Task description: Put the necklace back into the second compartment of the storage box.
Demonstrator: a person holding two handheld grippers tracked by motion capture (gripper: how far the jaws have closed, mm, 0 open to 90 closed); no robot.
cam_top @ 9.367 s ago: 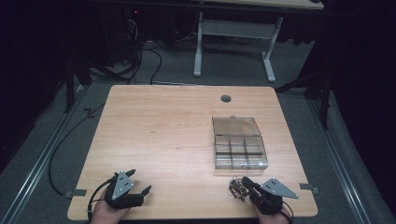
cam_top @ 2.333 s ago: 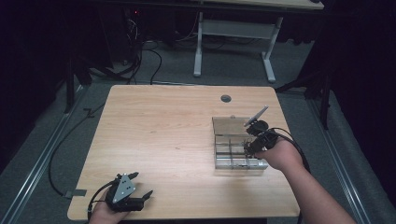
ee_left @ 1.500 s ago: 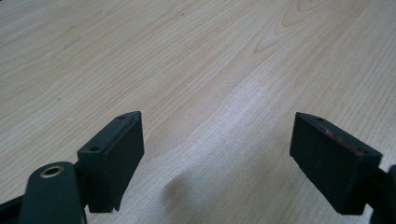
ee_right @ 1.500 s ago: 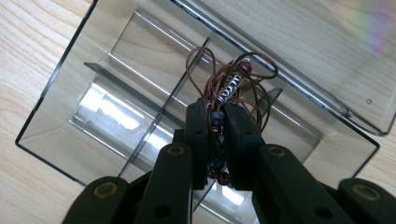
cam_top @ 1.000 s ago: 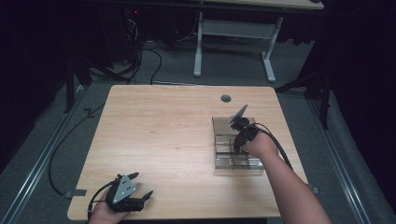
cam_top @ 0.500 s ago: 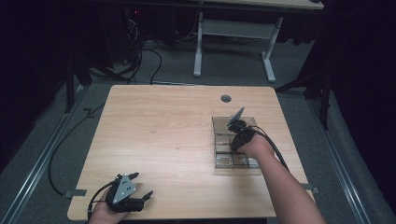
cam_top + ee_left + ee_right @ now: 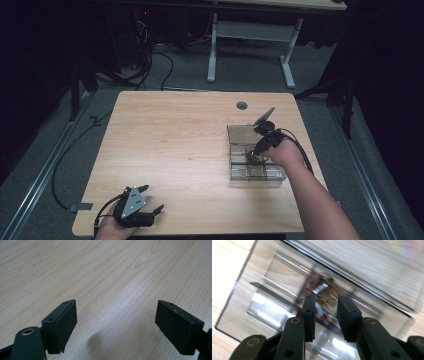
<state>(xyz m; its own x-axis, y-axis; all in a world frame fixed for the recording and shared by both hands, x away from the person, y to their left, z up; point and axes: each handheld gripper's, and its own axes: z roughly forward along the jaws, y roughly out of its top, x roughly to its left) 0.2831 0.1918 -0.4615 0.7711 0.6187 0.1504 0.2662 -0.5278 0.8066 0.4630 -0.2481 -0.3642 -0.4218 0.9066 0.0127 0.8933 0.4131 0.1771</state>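
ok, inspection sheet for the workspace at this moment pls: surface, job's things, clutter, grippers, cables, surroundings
Surface: light wooden table, round grommet hole near the far edge.
Job's things: clear compartment box at the table's right; small multicoloured bundle lying in a compartment, too blurred to identify.
Clutter: nothing seen.
Grippers: left gripper open near the front left corner, nothing between its jaws. Right gripper over the box; its jaws have just been opening and stand apart above the bundle, not pressing it.
Cables: one trails from each gripper; a loose cable on the floor at left.
Surroundings: dark room, grey carpet, white desk frame behind.
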